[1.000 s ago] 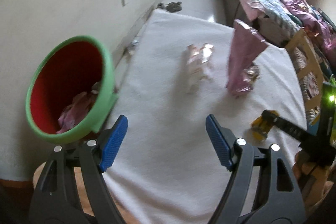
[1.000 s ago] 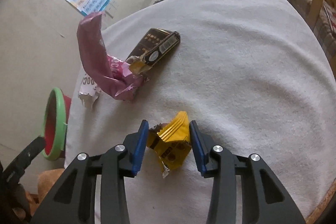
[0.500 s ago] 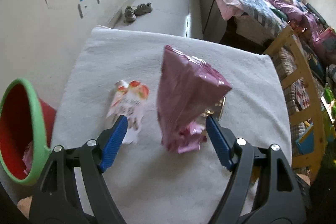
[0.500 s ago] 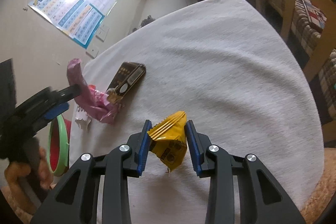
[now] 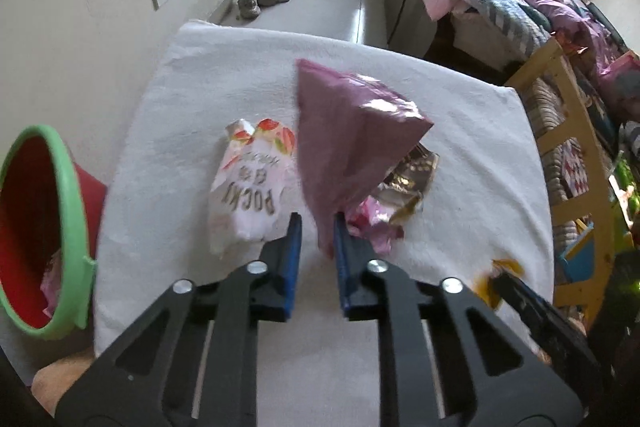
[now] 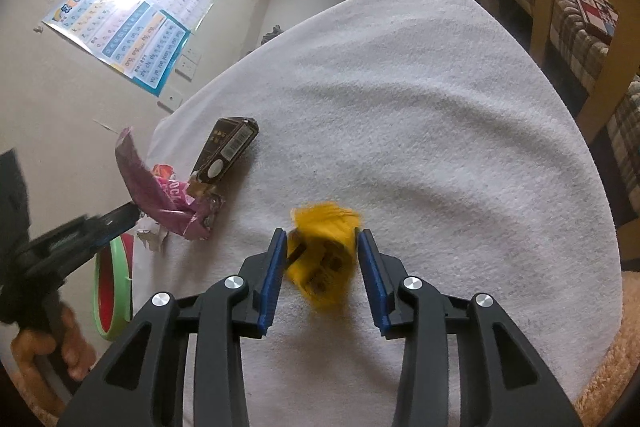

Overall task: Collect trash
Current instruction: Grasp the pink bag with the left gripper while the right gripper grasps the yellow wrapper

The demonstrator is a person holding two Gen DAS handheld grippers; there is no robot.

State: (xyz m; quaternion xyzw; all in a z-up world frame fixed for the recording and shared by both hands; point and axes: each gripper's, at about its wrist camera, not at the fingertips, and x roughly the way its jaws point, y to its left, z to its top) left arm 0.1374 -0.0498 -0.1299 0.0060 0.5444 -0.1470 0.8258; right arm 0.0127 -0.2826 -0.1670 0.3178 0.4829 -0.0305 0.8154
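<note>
1. Now left gripper: jaws just closed, pinching the purple bag at its lower edge, on the white cloth.
2. Right gripper: jaws reopening slightly, blurred yellow wrapper between them; contact unclear.
3. Red bin off the cloth's left.

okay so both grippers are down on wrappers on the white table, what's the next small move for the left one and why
Probably lift the left gripper and carry the purple bag to the red bin. Its jaws have just closed on the bag's lower edge, and the bin stands open at the table's left edge.
</note>
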